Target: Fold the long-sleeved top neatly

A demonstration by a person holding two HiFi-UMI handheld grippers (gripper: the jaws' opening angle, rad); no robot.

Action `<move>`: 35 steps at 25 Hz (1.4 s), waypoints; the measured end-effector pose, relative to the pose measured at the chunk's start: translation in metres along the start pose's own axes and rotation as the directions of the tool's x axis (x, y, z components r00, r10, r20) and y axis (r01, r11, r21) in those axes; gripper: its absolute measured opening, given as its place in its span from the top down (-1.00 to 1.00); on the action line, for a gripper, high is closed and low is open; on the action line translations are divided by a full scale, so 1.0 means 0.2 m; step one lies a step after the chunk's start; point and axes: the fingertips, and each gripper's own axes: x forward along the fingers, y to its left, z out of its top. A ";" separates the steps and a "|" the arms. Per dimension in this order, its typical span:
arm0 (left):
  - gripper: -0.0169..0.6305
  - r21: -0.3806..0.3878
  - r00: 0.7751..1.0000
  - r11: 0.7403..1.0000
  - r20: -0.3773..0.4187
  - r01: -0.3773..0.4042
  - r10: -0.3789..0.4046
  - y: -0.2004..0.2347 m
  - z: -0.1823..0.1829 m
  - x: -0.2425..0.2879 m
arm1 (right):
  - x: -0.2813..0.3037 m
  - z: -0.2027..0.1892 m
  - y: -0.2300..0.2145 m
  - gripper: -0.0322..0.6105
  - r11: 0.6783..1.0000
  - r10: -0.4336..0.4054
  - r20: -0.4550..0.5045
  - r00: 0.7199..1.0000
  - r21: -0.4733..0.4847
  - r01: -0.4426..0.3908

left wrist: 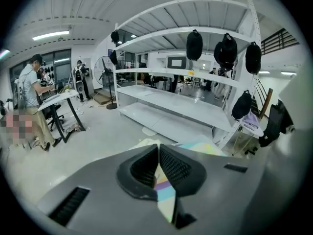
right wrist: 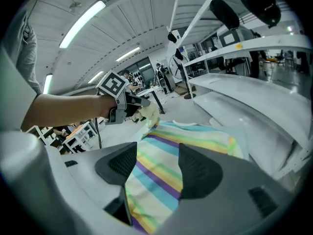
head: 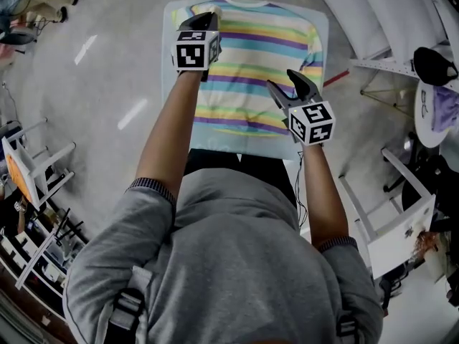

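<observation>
One striped top [head: 251, 70], lying flat on one light-blue bench [head: 319, 16] at 12 o'clock in the head view. Collar at the far edge. Sleeves can't be made out. The hem edge is partly cut off by the person's forearms and grey hoodie, and the bench's near edge is hidden the same way.

Two grippers. The left gripper [head: 208, 14] is at the top's 11 o'clock corner, its marker cube covering the fabric beneath it. Its jaws are closed tight on a cream bit of the top's edge, and the right gripper view shows that bit lifted off the bench at the tips. How much cloth sits in the pinch is hard to tell.

The right gripper [head: 290, 84] is at the top's 4 o'clock, jaws wide apart, nothing between the pads [right wrist: 200, 173], only stripes below them.

One white rack [left wrist: 195, 77] behind with black bags hanging; count unclear.
</observation>
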 end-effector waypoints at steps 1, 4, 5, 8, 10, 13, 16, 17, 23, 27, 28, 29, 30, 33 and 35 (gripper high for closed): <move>0.87 0.013 1.000 1.000 -0.007 0.019 -0.019 -0.05 -0.01 0.03 | 0.00 -0.01 -0.02 0.02 1.000 -0.002 -0.001 1.000 0.006 0.002; 0.87 0.052 0.997 0.996 -0.034 0.073 -0.071 -0.18 -0.03 0.09 | -0.01 -0.05 -0.06 0.02 1.000 -0.009 -0.001 1.000 0.022 0.009; 0.87 0.061 0.995 0.994 -0.046 0.090 -0.088 -0.22 -0.04 0.10 | -0.02 -0.06 -0.07 0.02 1.000 -0.011 -0.002 1.000 0.027 0.011; 0.87 0.076 0.988 0.988 -0.078 0.136 -0.130 -0.32 -0.09 0.15 | -0.03 -0.09 -0.11 0.02 0.999 -0.018 -0.007 1.000 0.039 0.018; 0.87 0.077 0.985 0.985 -0.094 0.155 -0.148 -0.37 -0.13 0.20 | -0.04 -0.12 -0.13 0.02 0.999 -0.023 -0.009 1.000 0.048 0.023; 0.87 0.061 0.978 0.981 -0.115 0.184 -0.176 -0.44 -0.17 0.27 | -0.04 -0.16 -0.16 0.02 0.997 -0.032 -0.013 0.999 0.067 0.033; 0.87 0.045 0.966 0.973 -0.137 0.228 -0.220 -0.51 -0.19 0.32 | -0.04 -0.21 -0.20 0.02 0.995 -0.043 -0.020 0.999 0.090 0.045; 0.87 0.034 0.960 0.968 -0.141 0.249 -0.242 -0.53 -0.19 0.33 | -0.04 -0.22 -0.22 0.02 0.994 -0.046 -0.022 0.999 0.096 0.048; 0.87 -0.024 0.931 0.946 -0.167 0.324 -0.323 -0.61 -0.21 0.40 | -0.02 -0.30 -0.28 0.03 0.990 -0.058 -0.039 0.998 0.127 0.063; 0.87 -0.034 0.923 0.942 -0.191 0.335 -0.335 -0.63 -0.27 0.51 | 0.00 -0.36 -0.29 0.02 0.987 -0.062 -0.053 0.997 0.145 0.069; 0.87 -0.036 0.920 0.940 -0.197 0.340 -0.340 -0.64 -0.29 0.54 | 0.00 -0.37 -0.30 0.02 0.986 -0.064 -0.055 0.996 0.149 0.072; 0.87 -0.039 0.916 0.938 -0.203 0.345 -0.345 -0.66 -0.31 0.56 | 0.01 -0.38 -0.30 0.02 0.986 -0.066 -0.057 0.996 0.152 0.074; 0.87 -0.043 0.913 0.936 -0.209 0.349 -0.350 -0.67 -0.33 0.59 | 0.01 -0.39 -0.31 0.02 0.985 -0.069 -0.058 0.996 0.156 0.077; 0.86 -0.049 0.906 0.934 -0.233 0.353 -0.354 -0.72 -0.41 0.67 | 0.01 -0.43 -0.33 0.02 0.981 -0.081 -0.063 0.995 0.172 0.090; 0.84 -0.063 0.898 0.930 -0.242 0.363 -0.367 -0.75 -0.47 0.72 | 0.01 -0.46 -0.36 0.02 0.978 -0.089 -0.071 0.994 0.183 0.100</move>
